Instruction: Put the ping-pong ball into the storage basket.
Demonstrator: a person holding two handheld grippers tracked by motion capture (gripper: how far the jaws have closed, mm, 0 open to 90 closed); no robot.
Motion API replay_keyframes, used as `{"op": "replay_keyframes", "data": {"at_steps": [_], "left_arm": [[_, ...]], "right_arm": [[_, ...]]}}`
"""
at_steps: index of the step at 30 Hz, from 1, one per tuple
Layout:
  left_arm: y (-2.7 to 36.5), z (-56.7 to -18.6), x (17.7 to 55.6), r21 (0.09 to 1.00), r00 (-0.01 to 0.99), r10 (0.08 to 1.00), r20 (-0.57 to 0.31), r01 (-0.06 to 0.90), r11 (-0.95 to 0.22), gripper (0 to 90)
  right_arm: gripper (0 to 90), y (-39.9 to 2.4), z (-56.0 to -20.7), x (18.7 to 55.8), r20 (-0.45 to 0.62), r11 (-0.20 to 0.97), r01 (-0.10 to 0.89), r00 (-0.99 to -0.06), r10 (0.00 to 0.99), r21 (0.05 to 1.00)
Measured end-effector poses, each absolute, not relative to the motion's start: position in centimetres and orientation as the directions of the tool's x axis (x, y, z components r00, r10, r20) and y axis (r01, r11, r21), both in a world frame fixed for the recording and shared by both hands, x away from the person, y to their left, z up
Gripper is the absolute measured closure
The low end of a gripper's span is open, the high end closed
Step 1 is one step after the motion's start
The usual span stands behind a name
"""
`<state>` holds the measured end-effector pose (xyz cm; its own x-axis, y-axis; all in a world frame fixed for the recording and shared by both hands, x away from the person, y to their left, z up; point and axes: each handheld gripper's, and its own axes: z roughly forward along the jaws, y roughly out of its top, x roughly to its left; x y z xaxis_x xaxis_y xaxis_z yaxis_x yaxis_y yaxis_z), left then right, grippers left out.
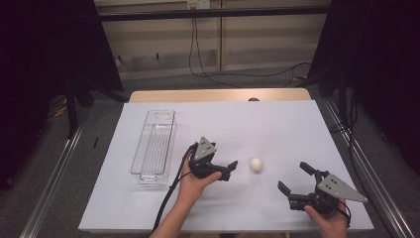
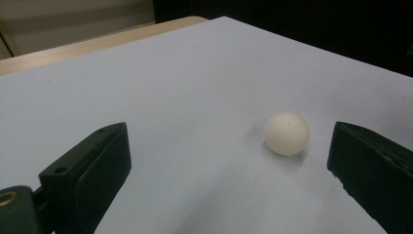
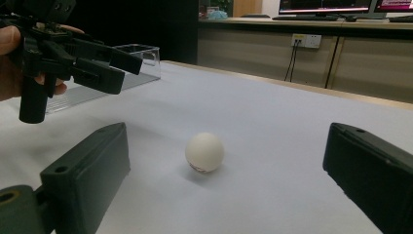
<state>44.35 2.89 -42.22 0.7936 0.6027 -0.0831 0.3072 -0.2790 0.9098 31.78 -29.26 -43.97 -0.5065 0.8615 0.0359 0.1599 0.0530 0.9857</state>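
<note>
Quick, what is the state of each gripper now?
Left gripper: open, holding nothing, white ball just ahead of it.
Right gripper: open, holding nothing.

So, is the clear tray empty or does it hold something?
Empty: the clear tray holds nothing, and the white ball lies outside it on the table.

clear plastic tray (image 1: 154,146) lying empty at counter (image 1: 277,124) left | white sheet covering counter | cables (image 1: 208,69) trailing on floor behind | monitors (image 3: 341,6) glowing on far desk
</note>
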Motion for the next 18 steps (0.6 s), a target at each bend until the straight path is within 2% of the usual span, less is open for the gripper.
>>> {"op": "replay_keyframes", "data": {"at_steps": [18], "left_arm": [[2.39,-42.34,44.7,0.903,0.796,0.6,-0.079,0.312,-0.295,2.3]], "right_arm": [[2.5,-29.32,-43.95,31.77,0.032,0.057,0.158,-0.509,0.86,0.986]]}}
